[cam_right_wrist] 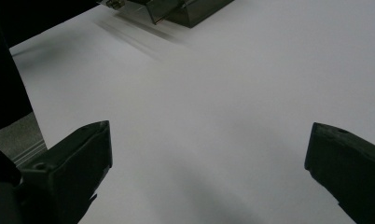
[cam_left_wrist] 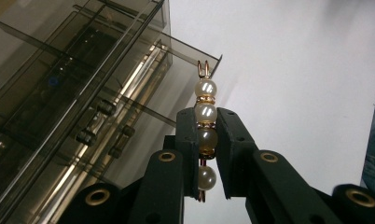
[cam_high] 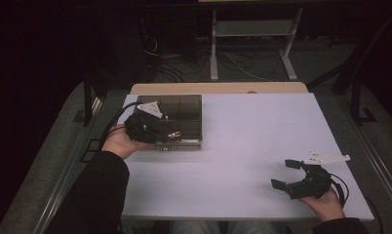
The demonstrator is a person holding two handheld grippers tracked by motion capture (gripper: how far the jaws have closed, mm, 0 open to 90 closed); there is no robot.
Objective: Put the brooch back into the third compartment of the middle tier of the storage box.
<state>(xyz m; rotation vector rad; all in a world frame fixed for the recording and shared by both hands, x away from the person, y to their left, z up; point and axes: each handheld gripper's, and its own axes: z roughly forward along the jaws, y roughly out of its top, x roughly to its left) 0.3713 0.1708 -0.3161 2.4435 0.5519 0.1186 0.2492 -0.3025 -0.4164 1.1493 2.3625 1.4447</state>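
Observation:
A smoky clear plastic organizer box point(cam_high: 184, 109) with compartments sits at the table's back left. My left gripper point(cam_high: 170, 135) hovers at the box's front edge, shut on a pearl bead hair clip point(cam_left_wrist: 206, 122). The clip has several cream pearls with gold spacers and a copper wire tip, pinched upright between the black jaws beside the box point(cam_left_wrist: 73, 93). My right gripper point(cam_high: 286, 174) rests near the table's front right with its jaws wide open and nothing between them; its fingers point(cam_right_wrist: 69, 163) frame bare white tabletop.
The white table point(cam_high: 252, 136) stretches between the two grippers. A corner of the box point(cam_right_wrist: 185, 11) lies far off in the right gripper view. Behind the table are a desk frame point(cam_high: 252, 44) and floor cables.

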